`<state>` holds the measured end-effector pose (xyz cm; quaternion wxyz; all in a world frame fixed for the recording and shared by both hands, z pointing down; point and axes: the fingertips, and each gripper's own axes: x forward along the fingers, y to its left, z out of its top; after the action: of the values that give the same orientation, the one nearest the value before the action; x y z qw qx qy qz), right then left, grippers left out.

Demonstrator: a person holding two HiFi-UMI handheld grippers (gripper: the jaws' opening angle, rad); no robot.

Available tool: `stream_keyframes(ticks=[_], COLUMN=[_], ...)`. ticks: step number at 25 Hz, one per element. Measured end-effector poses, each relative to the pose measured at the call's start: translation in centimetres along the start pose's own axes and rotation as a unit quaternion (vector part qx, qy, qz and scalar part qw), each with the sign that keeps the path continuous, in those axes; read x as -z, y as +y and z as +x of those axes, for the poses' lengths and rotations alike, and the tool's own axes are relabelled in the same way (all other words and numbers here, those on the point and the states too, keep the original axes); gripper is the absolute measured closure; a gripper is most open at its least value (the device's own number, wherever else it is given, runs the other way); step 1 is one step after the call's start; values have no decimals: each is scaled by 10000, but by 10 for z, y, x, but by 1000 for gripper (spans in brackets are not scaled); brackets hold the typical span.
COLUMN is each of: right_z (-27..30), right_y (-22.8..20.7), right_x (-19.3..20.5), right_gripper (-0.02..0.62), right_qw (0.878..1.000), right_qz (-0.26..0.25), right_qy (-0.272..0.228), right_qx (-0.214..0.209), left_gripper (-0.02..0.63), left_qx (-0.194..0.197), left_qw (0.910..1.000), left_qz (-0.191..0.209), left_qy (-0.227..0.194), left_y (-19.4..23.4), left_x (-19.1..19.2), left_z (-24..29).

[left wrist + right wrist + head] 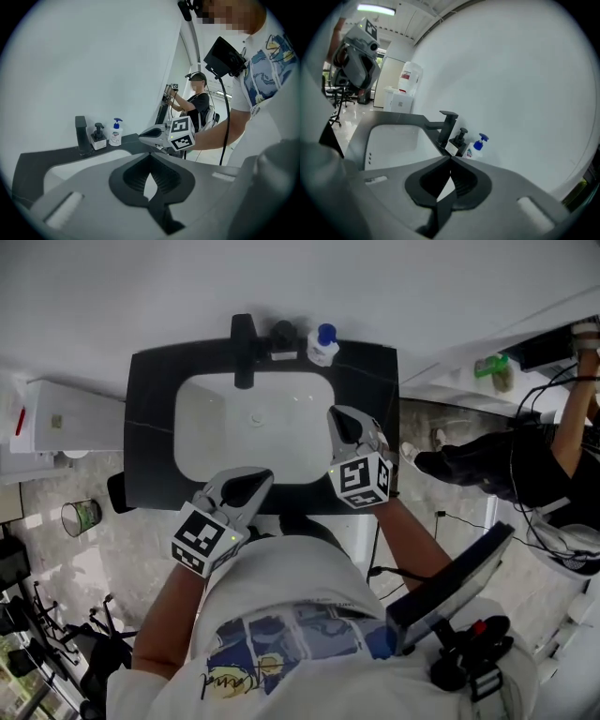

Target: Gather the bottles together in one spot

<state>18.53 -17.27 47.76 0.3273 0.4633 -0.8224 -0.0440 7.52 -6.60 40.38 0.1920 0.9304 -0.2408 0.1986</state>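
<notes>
A white bottle with a blue pump stands at the back of the black counter, right of a black pump dispenser and the black faucet. My right gripper is shut and empty, hovering over the right side of the white basin, well short of the bottles. My left gripper hangs shut and empty over the counter's front edge. In the left gripper view the right gripper points toward the bottles.
A white unit stands left of the counter, with a cup on the floor below it. A green object lies on a ledge at the right. Another person sits to the right. A white wall dispenser hangs beyond the sink.
</notes>
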Motion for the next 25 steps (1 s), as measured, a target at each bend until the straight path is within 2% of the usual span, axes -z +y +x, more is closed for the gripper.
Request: stream_keyframes(ticks=[4,10,16,21,25], right_z=[-17,-36,-59,-85,-111], right_y=[26,65,103,158,202], right_x=[-3,-23,-53,-76,-91], right_gripper=[597,595,597,597,597], right_qw=[9985,9960,9902,9839,9766], right_qz=[486,816,1370,1765,2136], right_qy=[109,204,201,202,202], right_qx=[-212,-296,-177,-199,-141], left_gripper=[603,604,603,604,604], left_qx=[128,354,369,419,603], left_qw=[9999,9990,9991,9988,9978], left_qz=[78,268,189,161,150], left_qy=[-58,-83,-78,-177,-219], left_y=[-3,-5,2,4,-3], left_x=[1,12,38,61,81], left_z=[-10,-46,-109,-164,-201])
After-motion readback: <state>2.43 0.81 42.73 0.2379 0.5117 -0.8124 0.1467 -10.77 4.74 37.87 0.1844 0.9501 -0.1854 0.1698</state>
